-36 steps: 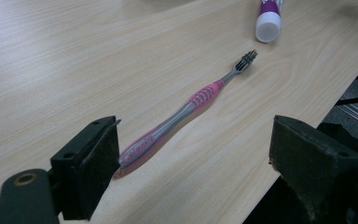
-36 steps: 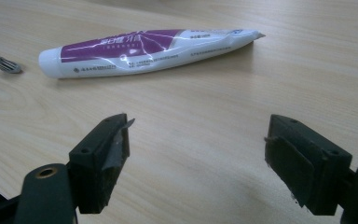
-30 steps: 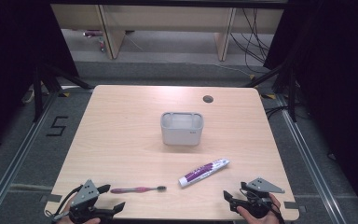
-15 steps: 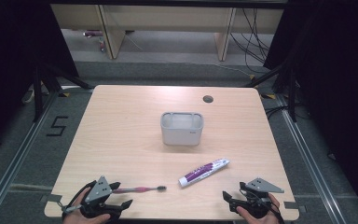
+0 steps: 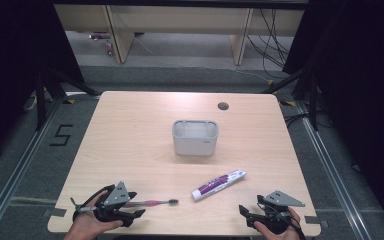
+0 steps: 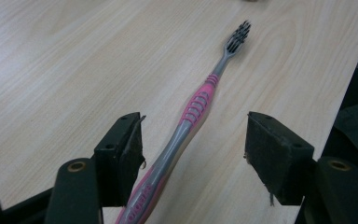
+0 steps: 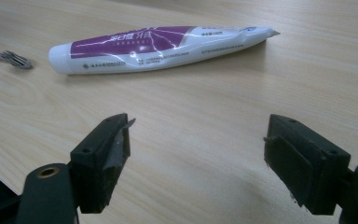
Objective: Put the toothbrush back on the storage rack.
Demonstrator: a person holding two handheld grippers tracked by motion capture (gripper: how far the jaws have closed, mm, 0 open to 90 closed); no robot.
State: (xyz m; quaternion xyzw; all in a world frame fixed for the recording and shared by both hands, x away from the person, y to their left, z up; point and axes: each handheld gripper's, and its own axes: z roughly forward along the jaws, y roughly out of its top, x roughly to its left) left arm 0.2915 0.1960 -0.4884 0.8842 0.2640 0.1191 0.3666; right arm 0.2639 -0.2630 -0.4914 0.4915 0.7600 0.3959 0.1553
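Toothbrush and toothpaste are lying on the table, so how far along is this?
Barely begun. Nothing looks put away: the grey holder seems empty. In hand: the open left gripper straddles the toothbrush handle, not yet closed. Left: the toothpaste lies untouched ahead of the open right gripper.

Toothbrush (image 5: 152, 203) left of toothpaste tube (image 5: 218, 183), both before the bin (image 5: 195, 137).

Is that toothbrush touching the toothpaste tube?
Apart. The high view shows bare table between the toothbrush bristles and the toothpaste tube cap; the right gripper view shows the same gap.
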